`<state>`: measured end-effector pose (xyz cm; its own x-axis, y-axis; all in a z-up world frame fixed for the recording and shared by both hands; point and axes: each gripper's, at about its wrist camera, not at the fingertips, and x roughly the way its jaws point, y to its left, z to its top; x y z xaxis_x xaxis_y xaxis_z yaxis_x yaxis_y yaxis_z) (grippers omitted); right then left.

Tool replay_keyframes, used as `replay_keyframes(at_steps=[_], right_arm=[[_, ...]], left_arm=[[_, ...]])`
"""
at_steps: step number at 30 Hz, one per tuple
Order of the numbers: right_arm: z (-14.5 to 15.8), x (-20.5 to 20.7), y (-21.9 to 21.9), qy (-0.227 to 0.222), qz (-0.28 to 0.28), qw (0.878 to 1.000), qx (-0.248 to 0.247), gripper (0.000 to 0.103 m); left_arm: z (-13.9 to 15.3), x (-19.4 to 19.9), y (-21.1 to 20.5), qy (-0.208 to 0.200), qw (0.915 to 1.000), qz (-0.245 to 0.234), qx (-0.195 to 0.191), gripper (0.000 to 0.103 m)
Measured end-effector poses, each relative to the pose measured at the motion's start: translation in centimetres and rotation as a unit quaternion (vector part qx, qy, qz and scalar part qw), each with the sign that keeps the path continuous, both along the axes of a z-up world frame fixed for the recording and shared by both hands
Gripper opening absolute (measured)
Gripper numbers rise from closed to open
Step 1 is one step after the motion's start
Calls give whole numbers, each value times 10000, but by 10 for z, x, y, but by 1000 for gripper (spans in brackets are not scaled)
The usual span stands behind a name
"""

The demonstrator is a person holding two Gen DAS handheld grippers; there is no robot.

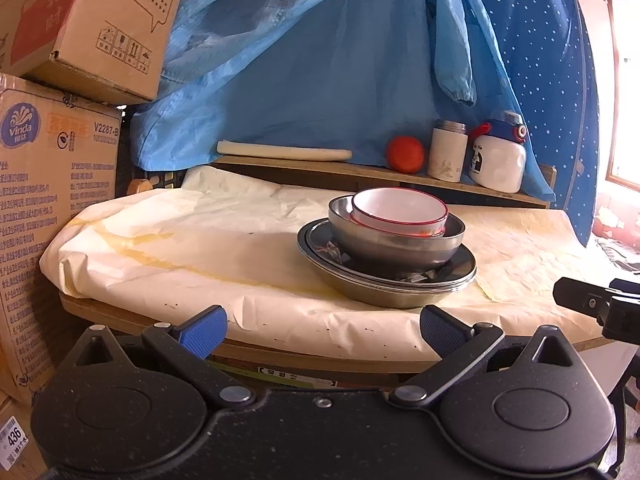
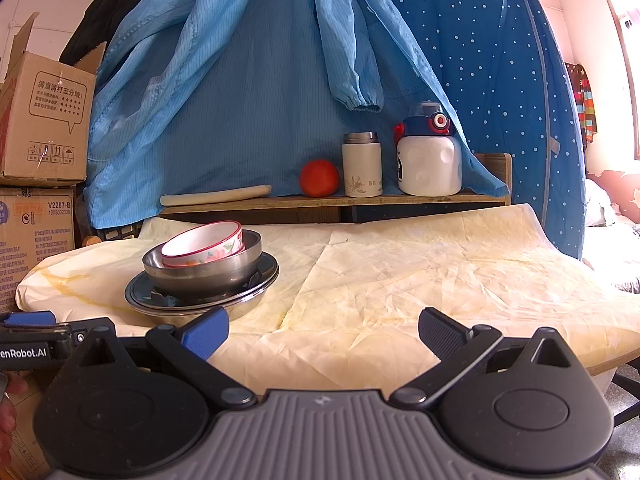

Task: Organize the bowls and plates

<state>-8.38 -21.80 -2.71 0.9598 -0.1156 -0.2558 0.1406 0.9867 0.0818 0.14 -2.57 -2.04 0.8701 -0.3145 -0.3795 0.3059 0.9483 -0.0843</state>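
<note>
The jaws of the left gripper (image 1: 322, 334) stand wide apart and hold nothing; the jaws of the right gripper (image 2: 324, 334) are spread the same way, also empty. Both hang at the near edge of the tabletop (image 2: 400, 280), which is covered with creased, yellow-stained paper.

In the left wrist view the stack of dishes sits at about 1 o'clock from the jaws, close to the near edge. At the bottom are the steel plates (image 1: 384, 286), probably two or three, though the rims are hard to count. In them stands a steel bowl (image 1: 396, 240), and inside it a white bowl with a red rim (image 1: 400, 210), tilted. In the right wrist view the same stack lies at 11 o'clock.

On the shelf (image 2: 332, 201) behind, at 12 o'clock, stand a tomato (image 2: 319, 178), a white flask (image 2: 362, 166) and a white bottle (image 2: 430, 156).
</note>
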Motion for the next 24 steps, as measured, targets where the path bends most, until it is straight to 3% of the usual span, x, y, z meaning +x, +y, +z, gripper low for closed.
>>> replay_keyframes(at_steps=[24], right_arm=[[-2,1,0,17,22,10000,-8,103]], left_arm=[[0,1,1,83,9999,57,-95,102]])
